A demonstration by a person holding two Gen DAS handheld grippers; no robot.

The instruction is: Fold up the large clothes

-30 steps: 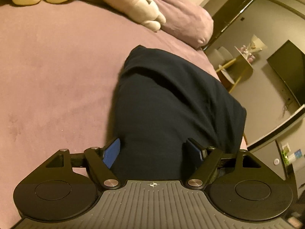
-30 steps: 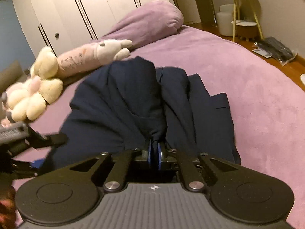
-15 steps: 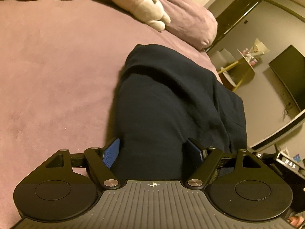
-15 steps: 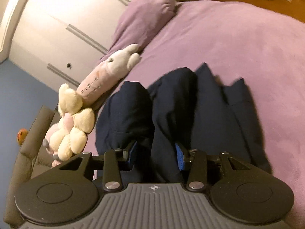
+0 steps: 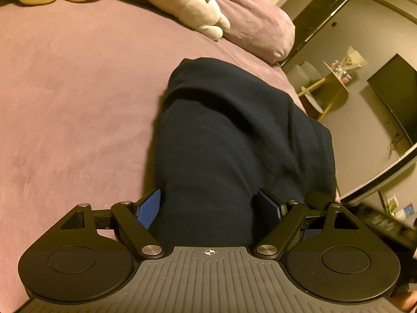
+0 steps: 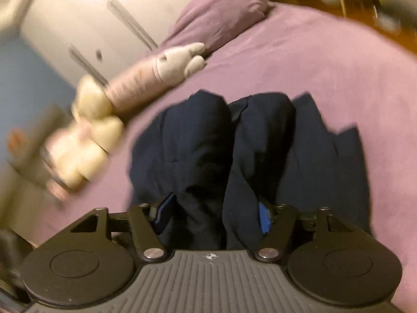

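My left gripper (image 5: 208, 206) points down at a slant over the bed; its jaws stand wide, and a thick roll of the dark blue garment (image 5: 234, 135) fills the space between the blue pads (image 5: 149, 208); the left pad looks close against the cloth, but I cannot tell if the pads press on it. My right gripper (image 6: 213, 214) also tips down; its jaws have just been opening, and now they stand about half wide with two folds of the same garment (image 6: 234, 151) lying loose between them; the pads (image 6: 263, 219) do not squeeze the cloth. This view is blurry.

The garment is navy, soft and bunched in long humps; it lies on the purple bed cover (image 5: 73, 104), running from 6 o'clock up toward 12 o'clock in both views. Farther away, at 10 o'clock in the right view, lies a long plush toy (image 6: 146, 83) with cream paws; past it, at 12 o'clock, sits a purple pillow (image 6: 224, 7).
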